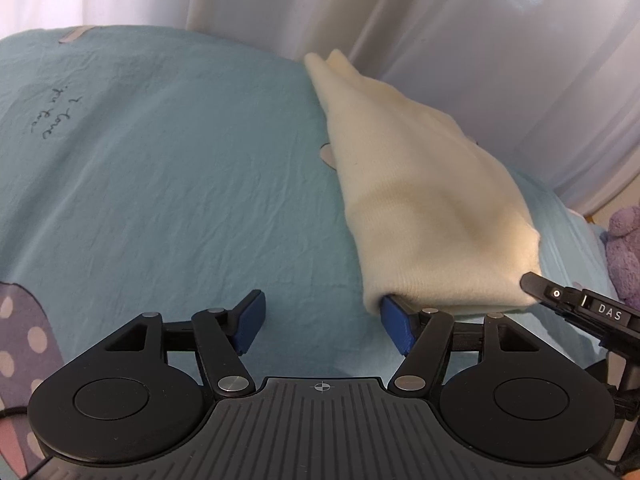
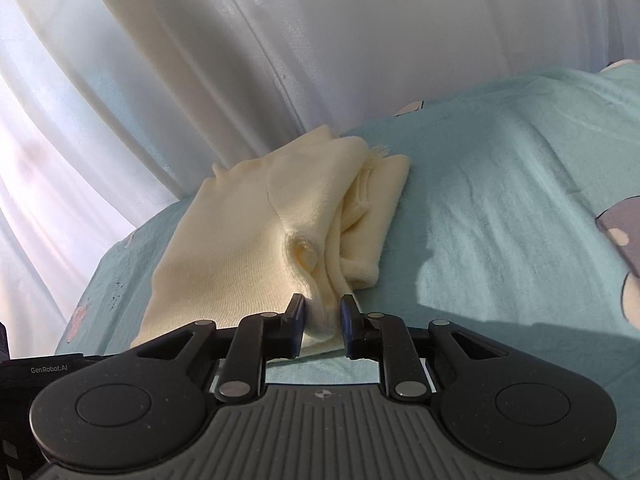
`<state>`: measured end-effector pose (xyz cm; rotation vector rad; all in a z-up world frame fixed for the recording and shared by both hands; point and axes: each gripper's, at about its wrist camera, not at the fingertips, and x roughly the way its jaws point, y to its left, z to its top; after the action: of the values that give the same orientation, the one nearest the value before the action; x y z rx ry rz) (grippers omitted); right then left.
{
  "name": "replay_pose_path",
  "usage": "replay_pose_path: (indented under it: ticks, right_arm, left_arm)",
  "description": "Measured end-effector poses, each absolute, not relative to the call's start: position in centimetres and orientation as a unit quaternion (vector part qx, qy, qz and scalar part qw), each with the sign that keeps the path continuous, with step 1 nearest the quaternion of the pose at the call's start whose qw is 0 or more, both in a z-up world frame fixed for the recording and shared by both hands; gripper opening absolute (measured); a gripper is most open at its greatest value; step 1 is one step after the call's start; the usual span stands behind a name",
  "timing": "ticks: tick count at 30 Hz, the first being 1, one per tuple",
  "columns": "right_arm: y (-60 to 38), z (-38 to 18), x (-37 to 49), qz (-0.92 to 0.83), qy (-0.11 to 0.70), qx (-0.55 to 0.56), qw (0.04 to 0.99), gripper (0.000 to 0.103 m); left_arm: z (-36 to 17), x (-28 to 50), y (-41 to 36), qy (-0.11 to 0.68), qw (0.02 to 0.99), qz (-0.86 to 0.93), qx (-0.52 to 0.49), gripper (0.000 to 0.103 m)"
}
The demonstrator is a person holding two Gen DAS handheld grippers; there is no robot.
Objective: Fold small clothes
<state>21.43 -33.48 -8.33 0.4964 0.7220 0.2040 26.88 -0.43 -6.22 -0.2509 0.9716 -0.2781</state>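
Gaping wide over bare sheet, the left gripper (image 1: pixel 322 322) holds nothing; its right-hand finger (image 1: pixel 396 326) has its tip tucked under the near hem of the cream garment (image 1: pixel 420 200). Right gripper (image 2: pixel 322 322): jaws parted a little, a bunched hem of the same garment (image 2: pixel 256 240) lying between the pads; whether they still pinch it cannot be told. Garment folded into a long strip on the light blue bedsheet (image 1: pixel 160 180), near the bed's edge. Polka-dot print (image 1: pixel 20 344) at the sheet's near left corner. Purple plush toy (image 1: pixel 624 248) off to the right. Beyond the bed, pale curtains (image 2: pixel 240 60).
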Motion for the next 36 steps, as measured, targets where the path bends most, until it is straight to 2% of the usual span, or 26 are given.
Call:
replay_pose_path:
  ticks: [1,5,8,13,14,16,19,20,21,23,25,26,28,30,34,36]
  right_arm:
    - [-34.0,-7.9,21.1,0.080,0.345,0.239,0.904,0.049]
    - [-35.9,-6.4,21.3,0.066,0.319,0.271,0.906,0.050]
    - [-35.1,-5.5,24.0,0.077,0.317,0.281,0.903,0.050]
    - [-32.8,-6.6,30.7,0.092,0.382,0.275,0.877,0.050]
    - [-32.8,-7.0,31.5,0.090,0.387,0.291,0.870,0.048]
    - [-32.4,-6.9,31.8,0.090,0.375,0.284,0.878,0.017]
    - [-32.0,-6.2,30.6,0.098,0.329,0.262,0.902,0.015]
    - [-32.1,-6.3,30.1,0.083,0.325,0.256,0.907,0.014]
    - [-32.2,-6.7,29.9,0.058,0.329,0.245,0.910,0.009]
    - [-32.1,-7.7,29.8,0.029,0.336,0.221,0.915,0.008]
    - [-32.4,-7.4,29.8,0.031,0.344,0.224,0.911,0.011]
    - [-32.7,-7.0,29.9,0.032,0.348,0.226,0.909,0.016]
    - [-34.1,-6.6,29.6,0.025,0.342,0.256,0.904,0.037]
    - [-36.8,-7.1,29.4,0.028,0.344,0.309,0.886,0.049]
    - [-41.0,-10.4,30.4,0.070,0.381,0.428,0.816,0.049]
    - [-41.8,-11.3,31.0,0.097,0.381,0.462,0.795,0.050]
  left_arm:
    - [-5.9,26.7,0.3,0.464,0.865,-0.135,-0.132,0.070]
    - [-4.2,26.7,2.9,0.430,0.882,-0.104,-0.162,0.076]
    - [-3.6,28.4,3.2,0.416,0.891,-0.084,-0.162,0.077]
    - [-3.9,31.5,1.0,0.415,0.890,-0.096,-0.163,0.077]
    - [-4.0,31.9,0.4,0.416,0.889,-0.103,-0.161,0.077]
    - [-4.2,32.5,-0.6,0.417,0.888,-0.121,-0.151,0.077]
    - [-4.5,33.2,-1.8,0.415,0.889,-0.134,-0.137,0.077]
    - [-4.5,33.4,-2.1,0.413,0.890,-0.137,-0.136,0.078]
    - [-4.6,33.6,-2.2,0.412,0.890,-0.139,-0.136,0.078]
    - [-4.9,34.0,-2.3,0.413,0.889,-0.140,-0.140,0.078]
    - [-5.5,34.6,-2.1,0.416,0.883,-0.150,-0.156,0.078]
    - [-5.7,35.0,-1.9,0.419,0.877,-0.159,-0.171,0.078]
    - [-6.4,35.6,-1.2,0.425,0.865,-0.175,-0.202,0.078]
    - [-6.9,36.2,-0.8,0.426,0.852,-0.196,-0.231,0.078]
    - [-8.6,37.7,-0.5,0.449,0.823,-0.218,-0.272,0.076]
    - [-9.3,38.2,-0.8,0.457,0.807,-0.227,-0.299,0.071]
